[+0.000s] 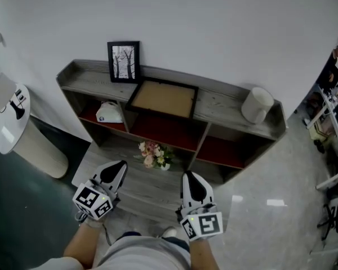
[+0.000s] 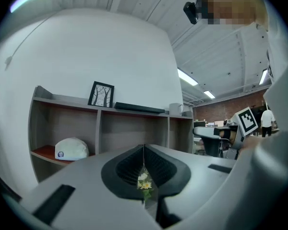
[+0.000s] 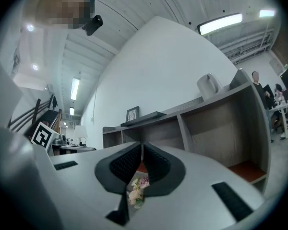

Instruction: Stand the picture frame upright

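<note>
A large black picture frame (image 1: 163,98) lies flat, brown backing up, on top of the grey shelf unit (image 1: 225,107); it shows edge-on as a dark slab (image 2: 139,108) in the left gripper view and again (image 3: 144,117) in the right gripper view. A small black-framed tree picture (image 1: 124,61) stands upright to its left, against the wall. My left gripper (image 1: 117,167) and right gripper (image 1: 190,179) hover side by side in front of the shelf, well short of the frame. Both are shut with nothing held.
A white cylindrical pot (image 1: 257,104) stands on the shelf top at the right. A white cap-like object (image 1: 110,113) sits in the left compartment, and a small bunch of flowers (image 1: 153,154) on the low front board. A white round lamp table (image 1: 11,122) stands at the left.
</note>
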A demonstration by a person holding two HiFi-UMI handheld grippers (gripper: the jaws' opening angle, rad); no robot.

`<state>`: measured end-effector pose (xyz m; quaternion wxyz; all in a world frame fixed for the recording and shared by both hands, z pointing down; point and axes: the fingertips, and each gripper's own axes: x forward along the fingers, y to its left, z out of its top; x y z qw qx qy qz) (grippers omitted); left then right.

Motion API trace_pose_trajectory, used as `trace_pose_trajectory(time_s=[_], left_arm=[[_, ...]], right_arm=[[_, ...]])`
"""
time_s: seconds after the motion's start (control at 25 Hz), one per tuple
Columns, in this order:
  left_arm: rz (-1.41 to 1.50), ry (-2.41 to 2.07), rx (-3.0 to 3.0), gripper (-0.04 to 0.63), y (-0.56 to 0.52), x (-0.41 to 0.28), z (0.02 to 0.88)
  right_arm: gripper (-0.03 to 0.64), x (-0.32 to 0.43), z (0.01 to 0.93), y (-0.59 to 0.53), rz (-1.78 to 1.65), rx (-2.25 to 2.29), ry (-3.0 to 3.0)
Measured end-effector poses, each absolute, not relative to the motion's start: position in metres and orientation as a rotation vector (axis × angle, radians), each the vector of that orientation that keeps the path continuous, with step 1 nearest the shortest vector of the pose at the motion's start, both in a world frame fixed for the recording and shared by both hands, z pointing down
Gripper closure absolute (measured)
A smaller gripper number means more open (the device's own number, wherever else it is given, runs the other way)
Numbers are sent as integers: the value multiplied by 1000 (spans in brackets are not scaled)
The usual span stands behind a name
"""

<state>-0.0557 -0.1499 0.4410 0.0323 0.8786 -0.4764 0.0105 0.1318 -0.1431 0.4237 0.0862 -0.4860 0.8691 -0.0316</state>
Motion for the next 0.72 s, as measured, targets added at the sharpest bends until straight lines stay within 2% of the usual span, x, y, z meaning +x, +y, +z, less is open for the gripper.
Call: trace_pose_trajectory(time_s=[0.28,0.72], left_arm=[[102,-1638,2712,578,-168,-49,420],[257,-1780,2808,577,-205,-64,373]], right_arm=[[592,135,423,-158,-104,-1323,2663],[592,97,399,-173,-160,-1135,2721]])
